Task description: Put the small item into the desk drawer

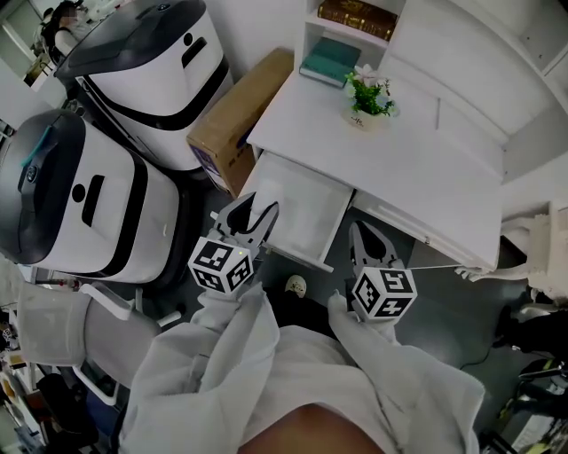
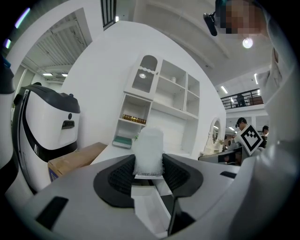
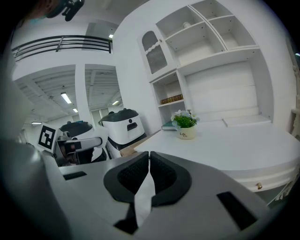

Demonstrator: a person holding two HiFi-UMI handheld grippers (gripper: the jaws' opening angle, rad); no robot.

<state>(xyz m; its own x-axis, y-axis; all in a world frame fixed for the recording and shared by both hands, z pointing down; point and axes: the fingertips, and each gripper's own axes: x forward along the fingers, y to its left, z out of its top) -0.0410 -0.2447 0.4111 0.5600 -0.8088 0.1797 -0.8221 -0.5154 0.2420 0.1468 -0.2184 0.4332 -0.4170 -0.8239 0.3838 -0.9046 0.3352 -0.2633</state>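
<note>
My left gripper [image 2: 149, 165] is shut on the small item [image 2: 149, 151], a pale translucent block that stands upright between the black pads. In the head view the left gripper [image 1: 253, 220] hangs over the near left corner of the open desk drawer [image 1: 302, 199], whose inside looks bare. To the right of the drawer, in front of the white desk [image 1: 417, 168], my right gripper [image 1: 368, 241] is shut. In its own view the right gripper [image 3: 148, 158] has its pads pressed together with nothing between them.
A potted plant [image 1: 368, 97] stands on the desk, with a teal book [image 1: 330, 58] and brown books [image 1: 357, 16] on the shelves behind. A cardboard box [image 1: 240, 120] and two white machines [image 1: 98, 199] stand to the left. A small round thing [image 1: 295, 285] lies on the floor.
</note>
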